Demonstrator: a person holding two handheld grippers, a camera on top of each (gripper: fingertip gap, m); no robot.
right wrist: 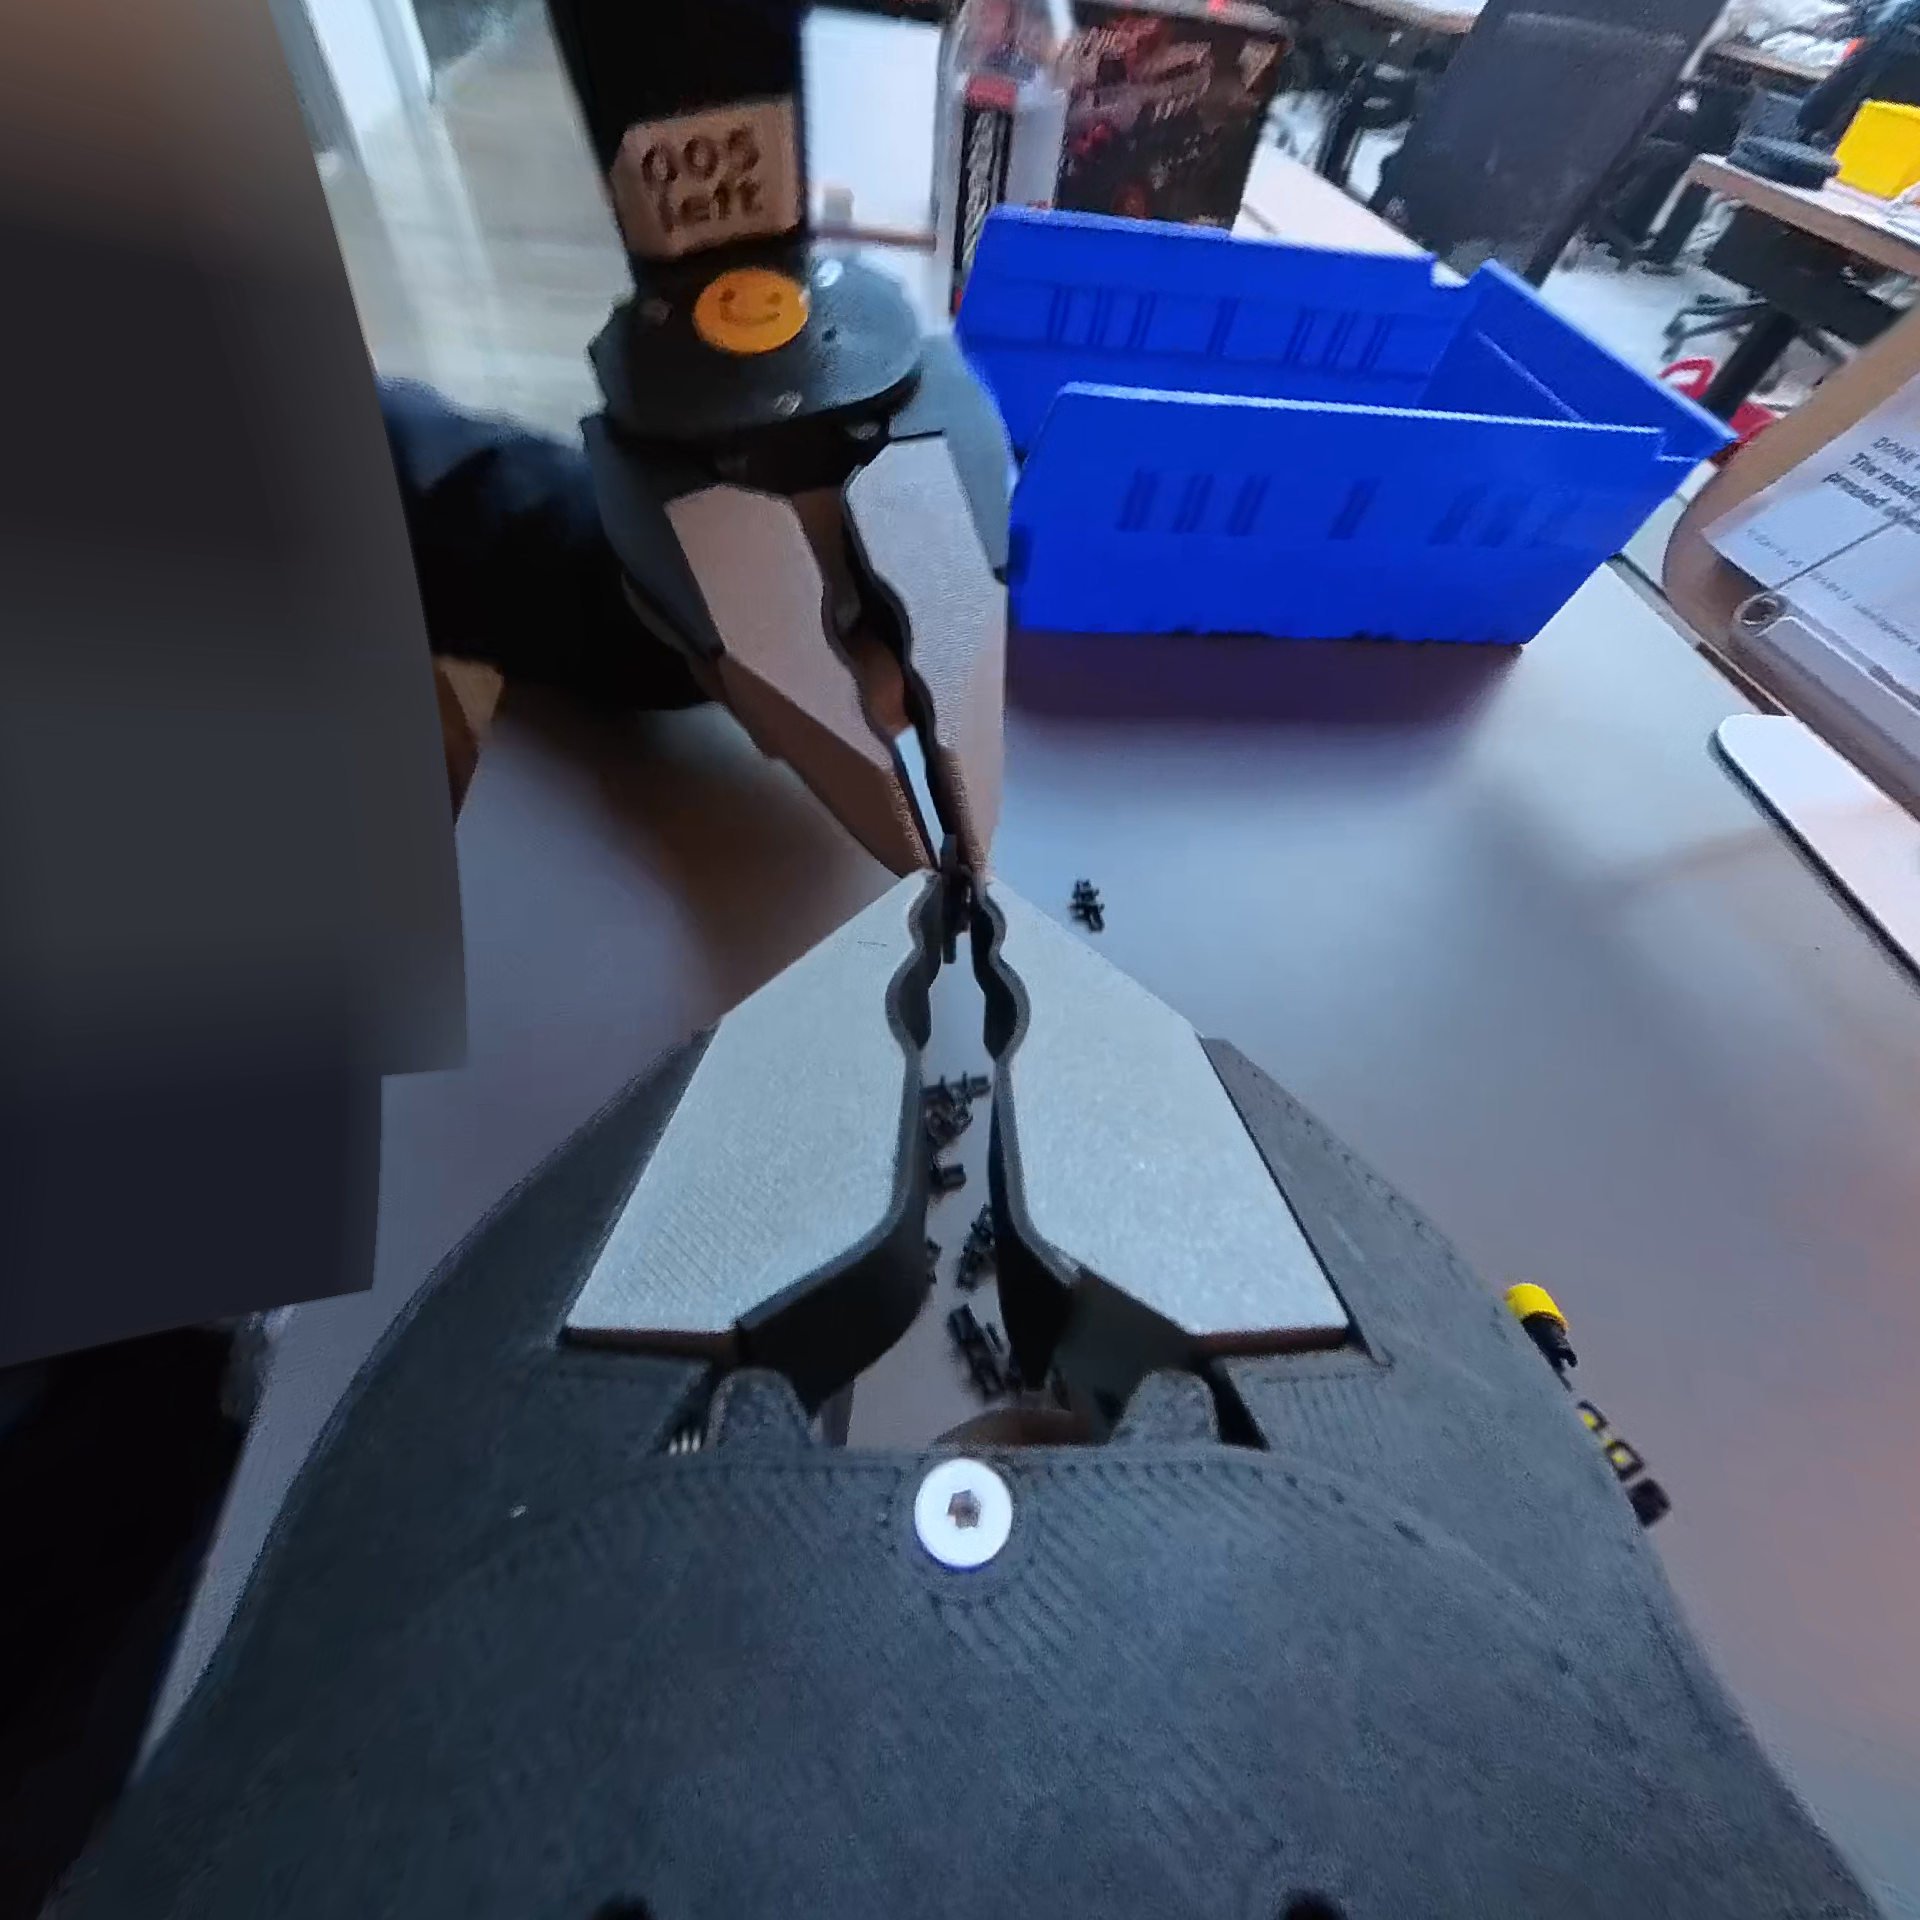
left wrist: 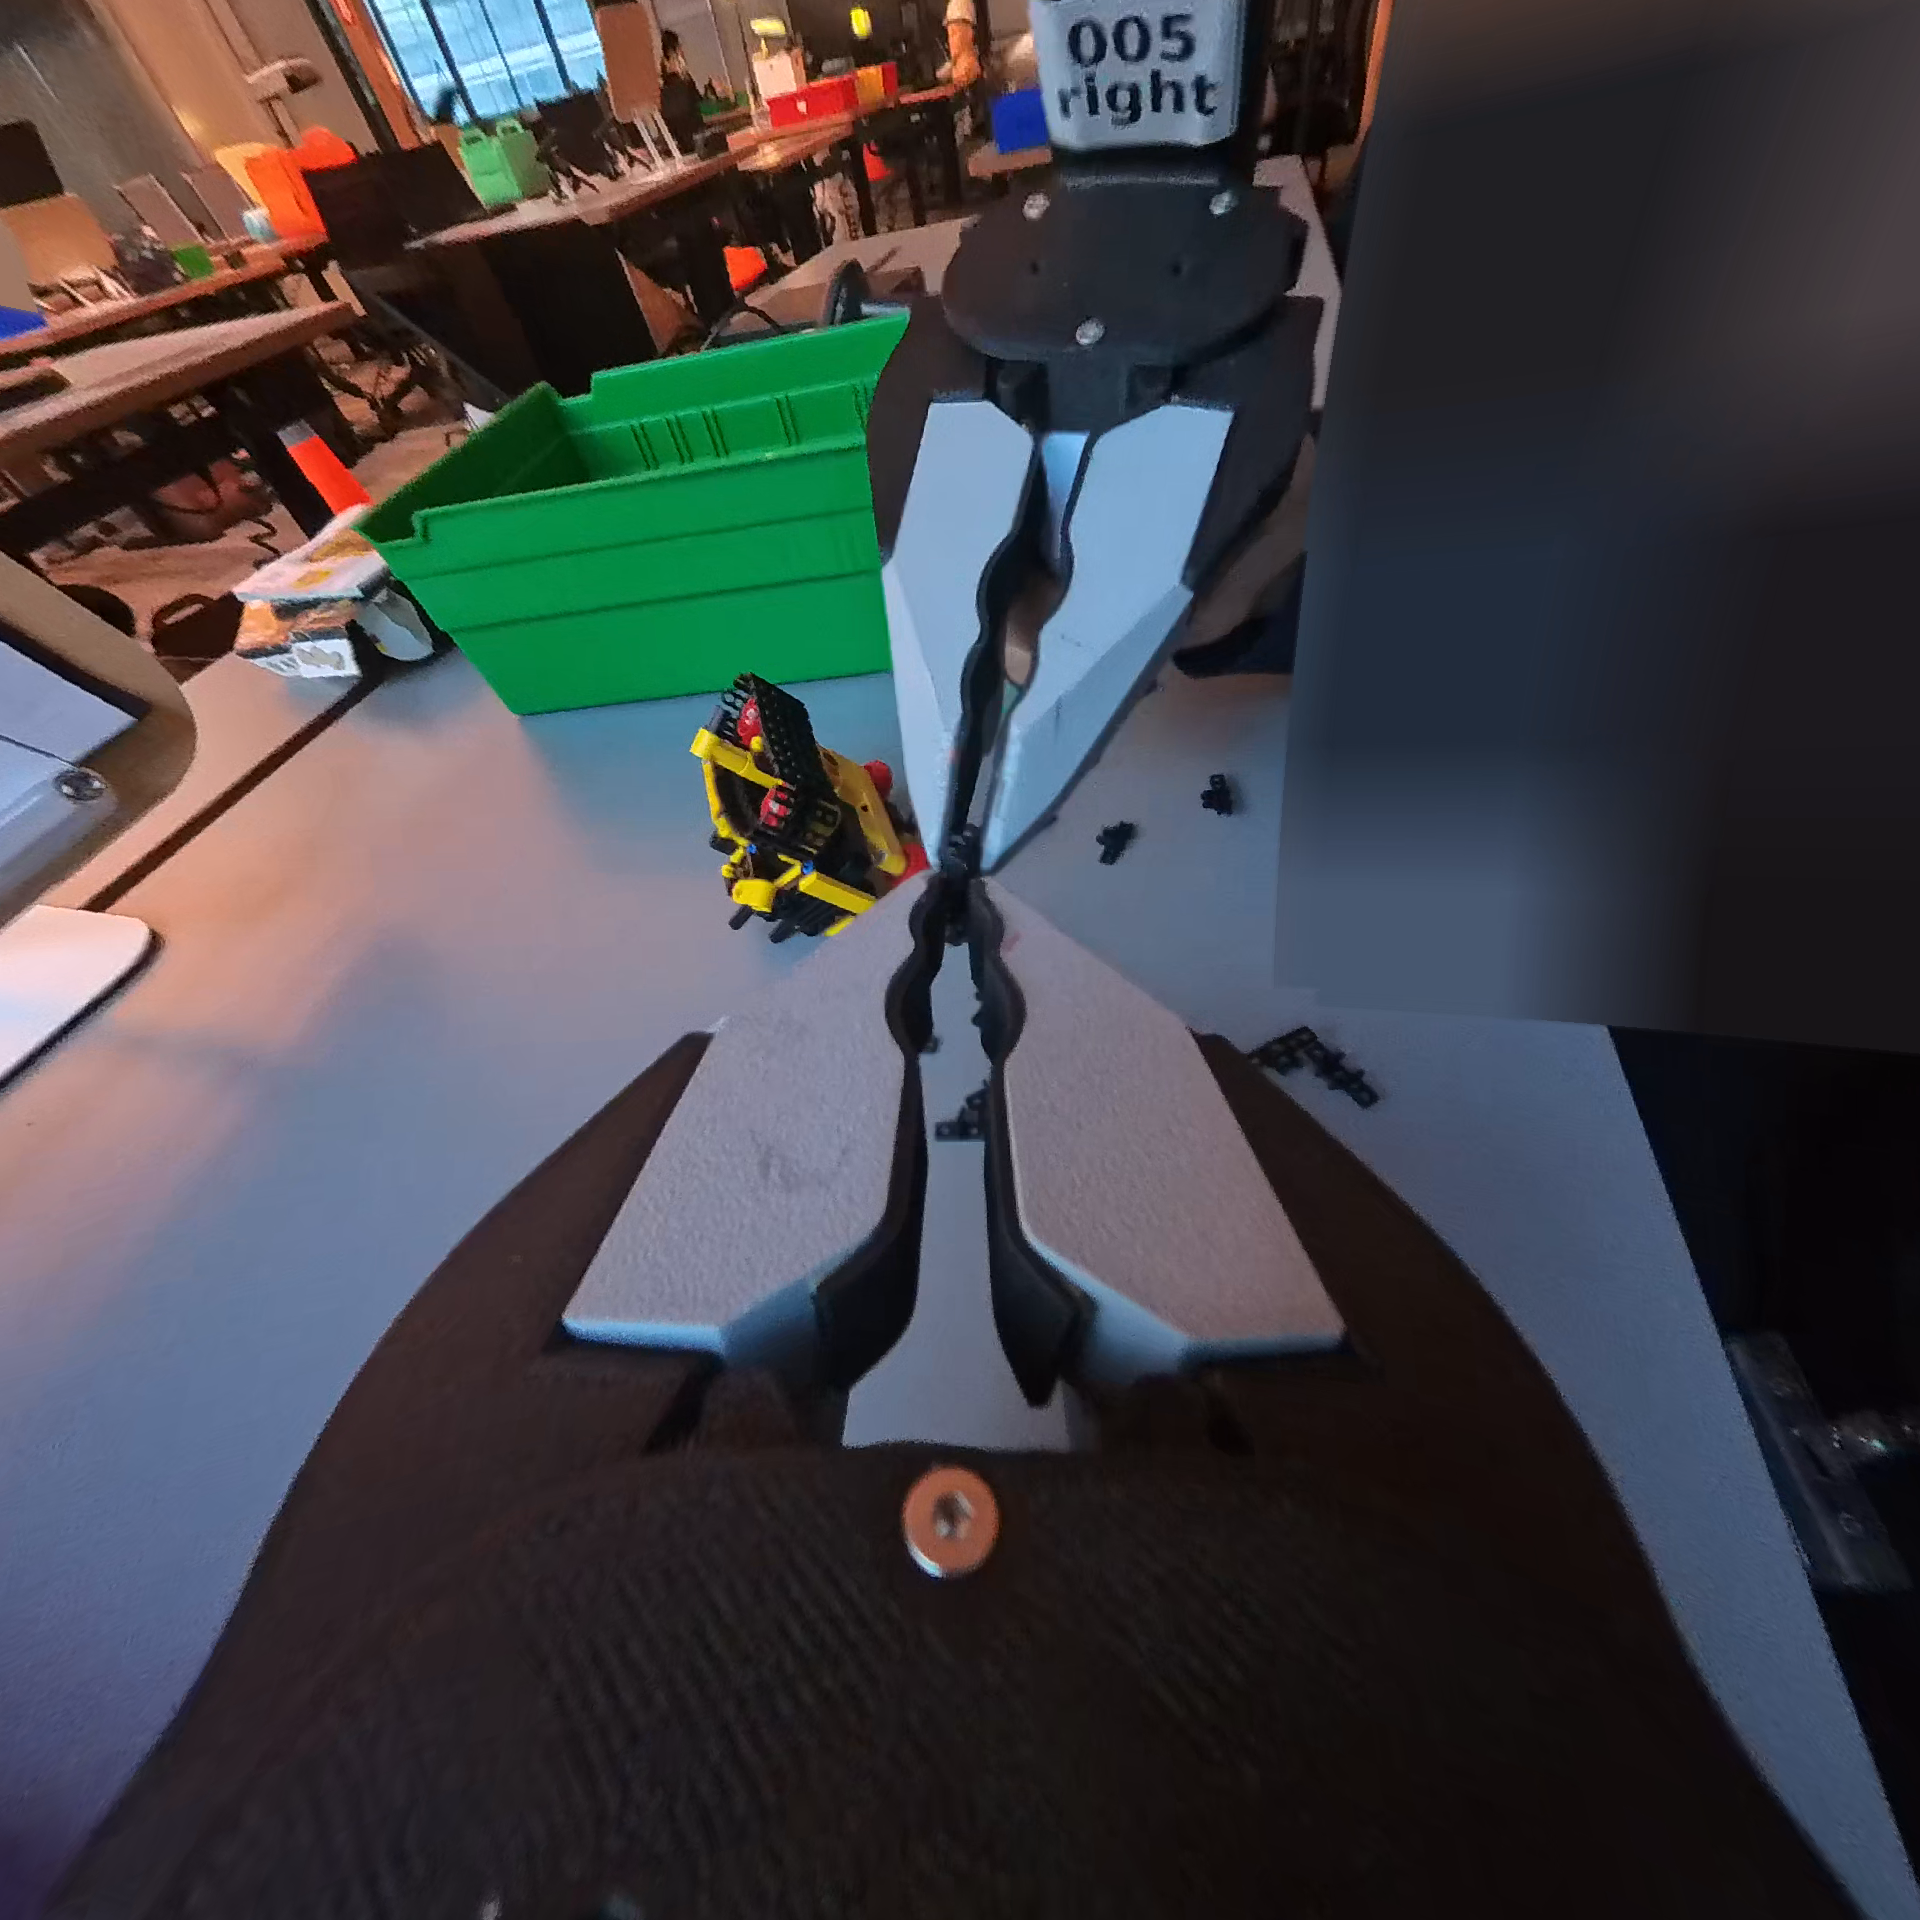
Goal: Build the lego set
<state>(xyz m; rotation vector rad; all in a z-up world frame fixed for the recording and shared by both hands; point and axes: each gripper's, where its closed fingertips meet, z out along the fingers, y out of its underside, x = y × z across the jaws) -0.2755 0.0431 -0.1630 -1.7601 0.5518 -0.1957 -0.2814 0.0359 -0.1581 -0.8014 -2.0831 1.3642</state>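
My left gripper [left wrist: 951, 902] and my right gripper [left wrist: 964, 844] meet tip to tip above the grey table [left wrist: 436, 935]. Each is shut on a small black lego piece [left wrist: 956, 873]. The pieces touch, but I cannot tell whether they are joined. The right wrist view shows the same meeting: my right gripper [right wrist: 951, 906] is below, my left gripper [right wrist: 951, 847] above, and the black piece [right wrist: 951, 935] sits between the tips. A partly built yellow and black lego vehicle [left wrist: 800, 831] stands on the table just left of the tips.
A green bin [left wrist: 644, 551] stands behind the vehicle and a blue bin [right wrist: 1299, 488] at the far side. Loose black lego pieces [left wrist: 1117, 842] [right wrist: 1086, 904] lie under and right of the grippers, with a short black chain [left wrist: 1320, 1062]. A white pad [right wrist: 1829, 810] lies near the table edge. Both grippers' tips are roughly 12 cm from the short black chain [left wrist: 1320, 1062].
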